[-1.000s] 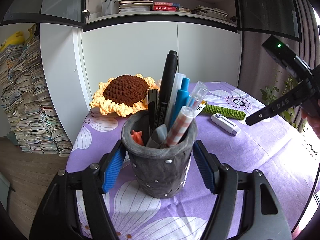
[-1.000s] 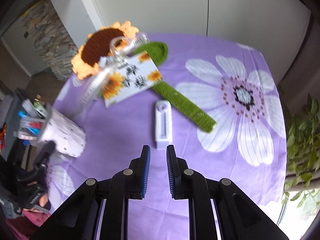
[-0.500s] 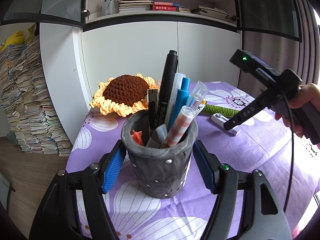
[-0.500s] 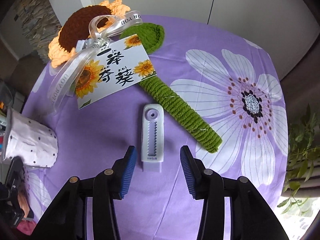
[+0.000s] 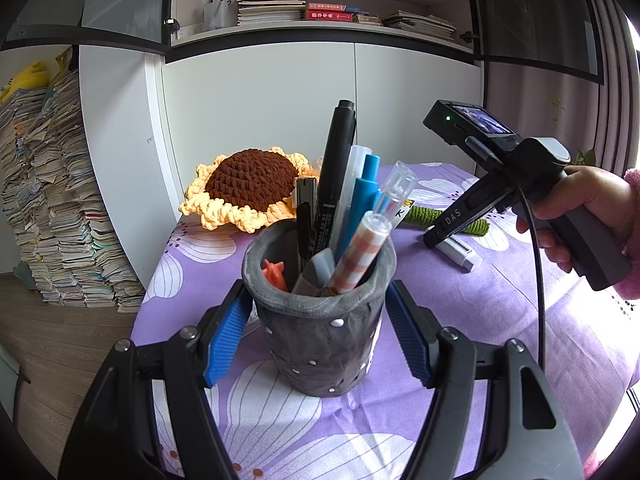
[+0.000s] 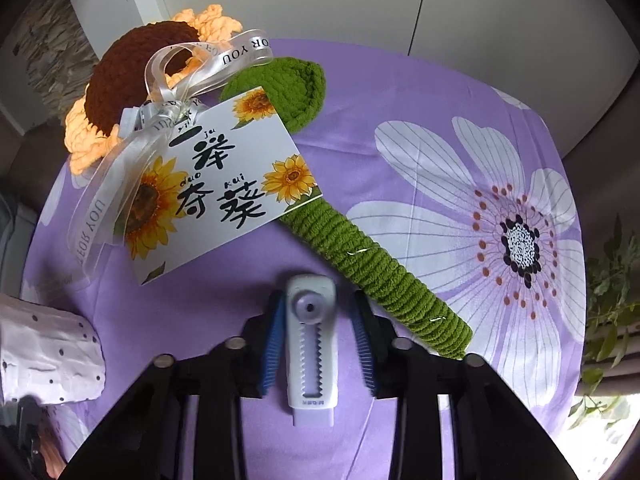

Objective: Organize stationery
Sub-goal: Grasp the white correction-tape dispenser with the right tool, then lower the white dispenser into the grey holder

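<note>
Purple floral tablecloth. Left gripper clamps the grey pen cup, which stands on the cloth. Right gripper straddles the white eraser beside the crocheted sunflower; its jaws have just been closing, a gap remaining at the right pad.

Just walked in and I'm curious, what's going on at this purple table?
A person is tidying stationery with two handheld grippers. The left gripper steadies a grey pen cup full of pens. The right gripper is down over a white slide eraser lying flat on the purple floral tablecloth; its jaws have just been closing around it, a gap showing on one side.
</note>
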